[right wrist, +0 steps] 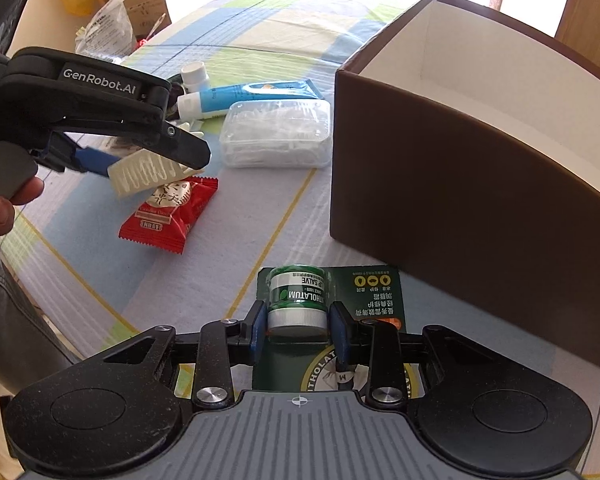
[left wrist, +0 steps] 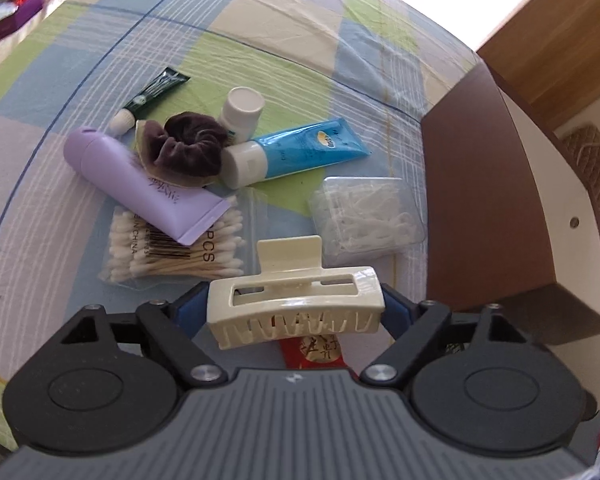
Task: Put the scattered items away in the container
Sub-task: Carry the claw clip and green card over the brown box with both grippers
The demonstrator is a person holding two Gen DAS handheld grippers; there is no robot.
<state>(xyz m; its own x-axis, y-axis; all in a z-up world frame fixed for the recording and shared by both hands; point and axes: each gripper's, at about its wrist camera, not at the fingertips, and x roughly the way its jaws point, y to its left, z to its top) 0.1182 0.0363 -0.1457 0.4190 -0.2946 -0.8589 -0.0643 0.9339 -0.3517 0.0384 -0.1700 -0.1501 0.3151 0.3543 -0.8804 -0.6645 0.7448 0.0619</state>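
left tool point(left wrist: 294, 312): grips hair claw point(left wrist: 296, 304) | right tool point(right wrist: 299, 330): apparently clamps salve jar point(right wrist: 298, 298)

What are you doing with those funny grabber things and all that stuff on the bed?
A person is tidying toiletries into the brown box. The left tool holds a cream hair claw clip; the right tool grips a green lip salve package. Tubes, cotton swabs and a floss pick box lie on the blanket.
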